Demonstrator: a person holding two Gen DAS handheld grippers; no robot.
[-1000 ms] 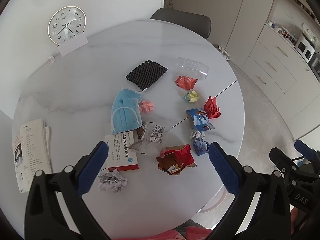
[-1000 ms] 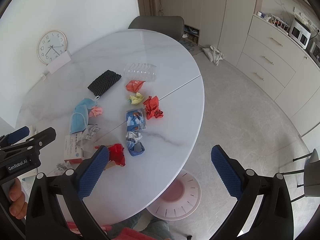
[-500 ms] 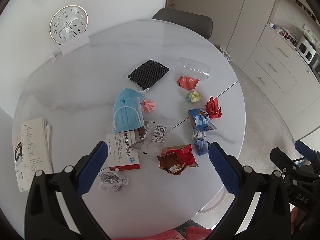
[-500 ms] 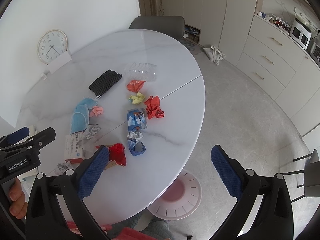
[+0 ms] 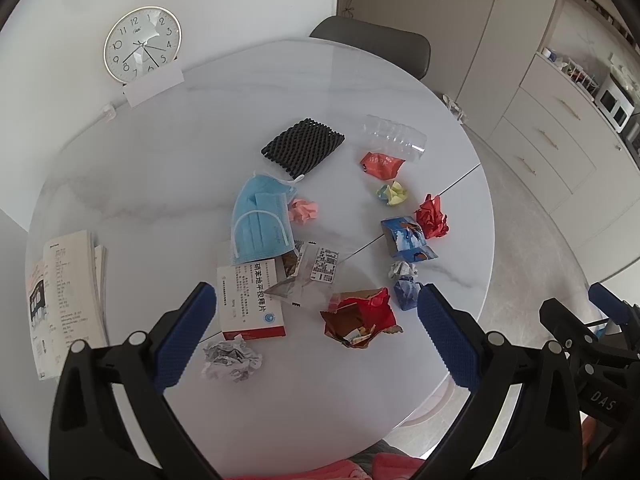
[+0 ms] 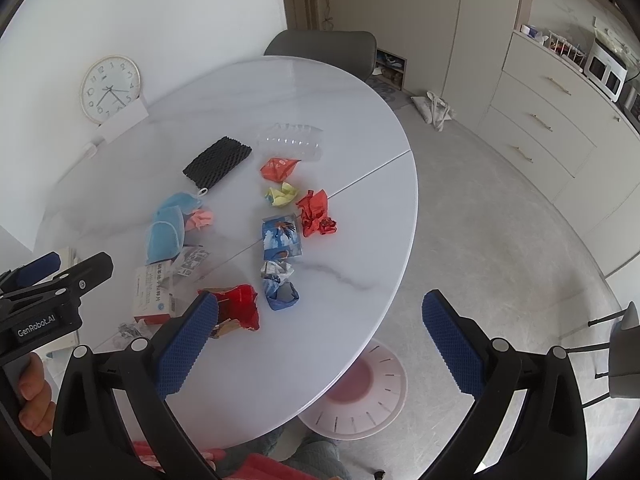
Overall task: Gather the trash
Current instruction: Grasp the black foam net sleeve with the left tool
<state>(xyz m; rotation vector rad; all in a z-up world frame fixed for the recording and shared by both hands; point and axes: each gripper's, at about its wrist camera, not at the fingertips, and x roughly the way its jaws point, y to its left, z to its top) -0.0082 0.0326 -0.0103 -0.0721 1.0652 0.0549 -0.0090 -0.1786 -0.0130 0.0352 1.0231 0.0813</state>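
Note:
Trash lies spread on a round white marble table (image 5: 160,168): a red torn wrapper (image 5: 360,318), a crumpled grey paper ball (image 5: 230,360), a medicine box (image 5: 250,304), a blue face mask (image 5: 260,220), a red paper ball (image 5: 432,216), a blue carton (image 5: 406,238) and a clear plastic bottle (image 5: 394,138). My left gripper (image 5: 312,334) is open and empty above the table's near part. My right gripper (image 6: 320,344) is open and empty above the table's right edge (image 6: 400,260). A pink-white bin (image 6: 360,392) stands on the floor under that edge.
A black mesh pad (image 5: 302,146), a clock (image 5: 142,44) against the wall and a booklet (image 5: 68,304) at the left edge are on the table. A grey chair (image 5: 372,44) stands behind it. Cabinets (image 6: 560,120) line the right wall.
Both grippers have drifted slightly; the scene shifts a little right in both views. Nothing was taken hold of or moved.

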